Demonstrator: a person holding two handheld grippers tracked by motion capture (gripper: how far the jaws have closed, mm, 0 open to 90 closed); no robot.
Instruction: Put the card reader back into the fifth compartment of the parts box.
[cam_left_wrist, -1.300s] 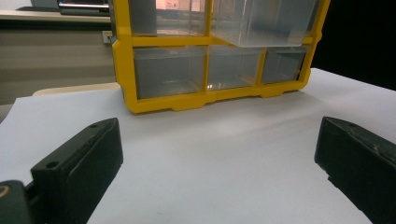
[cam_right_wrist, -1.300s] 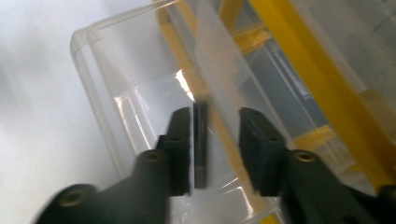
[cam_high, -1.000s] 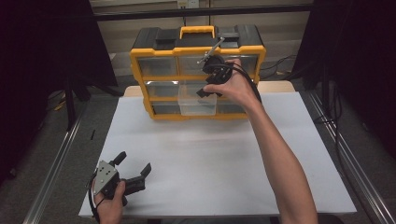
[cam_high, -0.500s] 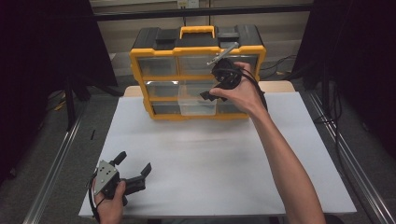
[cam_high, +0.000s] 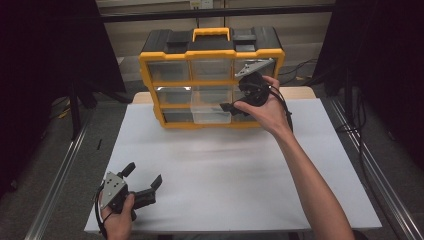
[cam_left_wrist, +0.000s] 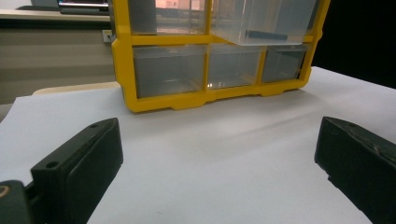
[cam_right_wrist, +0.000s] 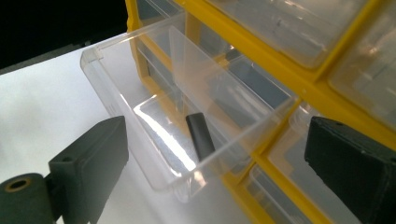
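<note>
1. High view: a yellow and black organiser with clear drawers stands upright at the far edge of a white table. One clear drawer in the middle column is pulled partly out. The person's right hand holds the right gripper raised just in front of the organiser's right side, beside that drawer, likely placed to reach into it. The left gripper rests low at the near left corner, well apart from the organiser, seemingly parked; its jaws stand apart.

2. Left gripper view: both black jaws are wide apart with nothing between them, facing the organiser's bottom row across bare table. Those lower drawers look empty.

3. Right gripper view: the jaws are spread wide, empty, hovering above the open drawer. A small black block lies on the drawer floor, beside a clear divider.
</note>
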